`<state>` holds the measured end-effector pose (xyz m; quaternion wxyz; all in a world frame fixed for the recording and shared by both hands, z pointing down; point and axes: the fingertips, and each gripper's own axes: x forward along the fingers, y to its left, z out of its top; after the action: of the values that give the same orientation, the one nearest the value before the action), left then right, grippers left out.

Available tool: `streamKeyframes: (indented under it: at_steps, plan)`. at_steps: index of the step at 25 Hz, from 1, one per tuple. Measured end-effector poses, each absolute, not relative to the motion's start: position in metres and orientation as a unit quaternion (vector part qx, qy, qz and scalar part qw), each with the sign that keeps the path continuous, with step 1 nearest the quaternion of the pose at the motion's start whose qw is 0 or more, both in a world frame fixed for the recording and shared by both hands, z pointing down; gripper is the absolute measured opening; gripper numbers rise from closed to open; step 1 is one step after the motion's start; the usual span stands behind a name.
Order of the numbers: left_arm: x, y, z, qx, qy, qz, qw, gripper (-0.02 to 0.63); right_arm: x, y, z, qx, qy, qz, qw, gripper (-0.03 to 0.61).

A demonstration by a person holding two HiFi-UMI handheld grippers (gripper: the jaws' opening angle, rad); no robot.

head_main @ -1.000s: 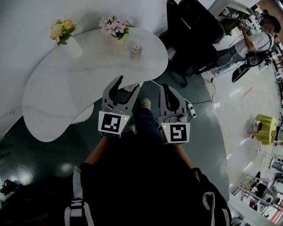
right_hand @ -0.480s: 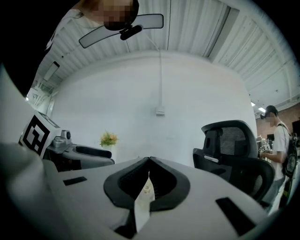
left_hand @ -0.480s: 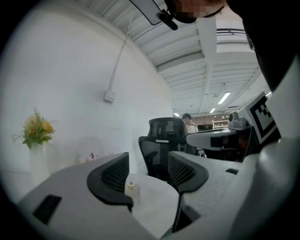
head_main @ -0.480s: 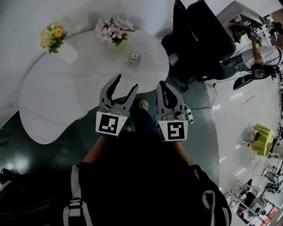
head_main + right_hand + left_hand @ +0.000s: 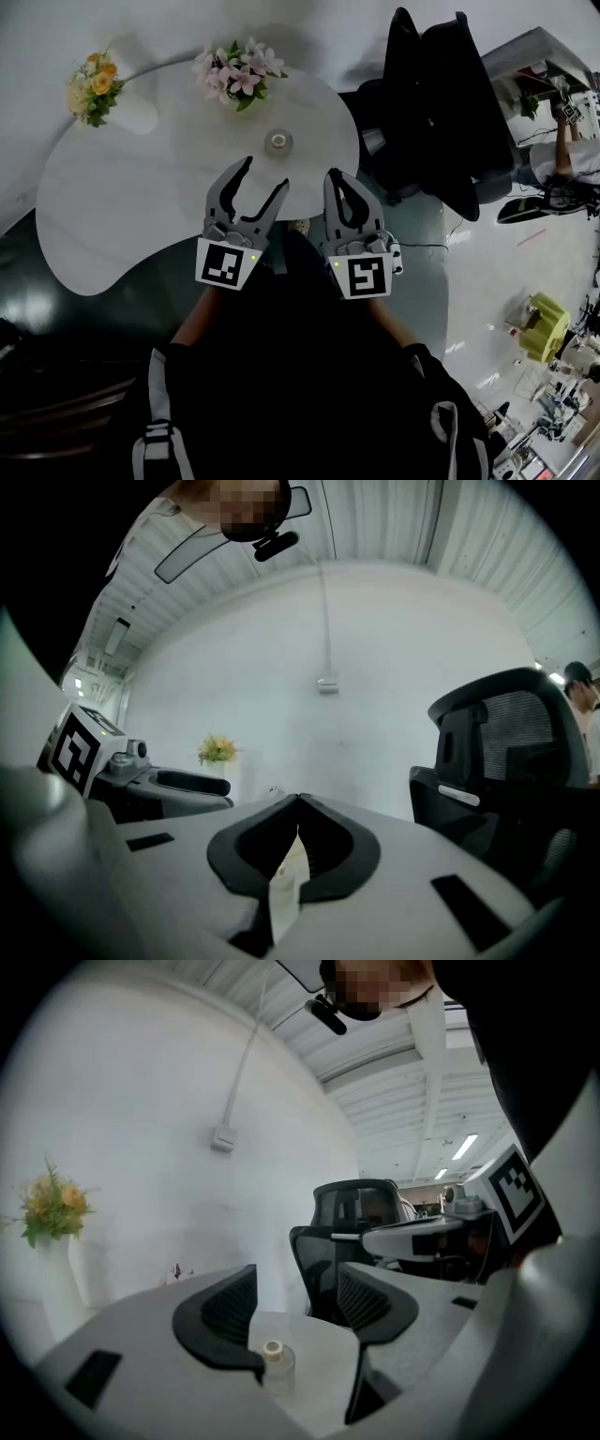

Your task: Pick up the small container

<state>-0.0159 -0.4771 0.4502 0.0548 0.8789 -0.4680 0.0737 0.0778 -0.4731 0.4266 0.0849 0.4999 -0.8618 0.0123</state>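
the small container, a clear little jar with a pale top, stands upright on the white curved desk, toward its far right part, near the pink flowers in a vase behind it. a second vase with yellow flowers stands at the far left of the desk, well apart from the container.

the left gripper hovers over the near edge of the desk, its fingers spread apart with nothing between them. the container sits just beyond their tips. in the left gripper view the container shows through the gap of the left gripper, low down and close against the left finger's edge, not touched.

the right gripper hangs beside the left one, at the desk's near right edge. in the right gripper view its fingers meet at the tips, holding nothing.

a black office chair stands to the right of the desk.
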Motion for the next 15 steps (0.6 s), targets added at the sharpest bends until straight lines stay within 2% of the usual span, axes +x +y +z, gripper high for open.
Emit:
streamKeyframes:
  at_steps: [15]
  plan:
    - [-0.008, -0.534, 0.526, 0.882, -0.45, 0.106, 0.093, 0.293, 0.07, -0.52, 0.486, 0.476, -0.869, 0.046, 0.129, 0.021]
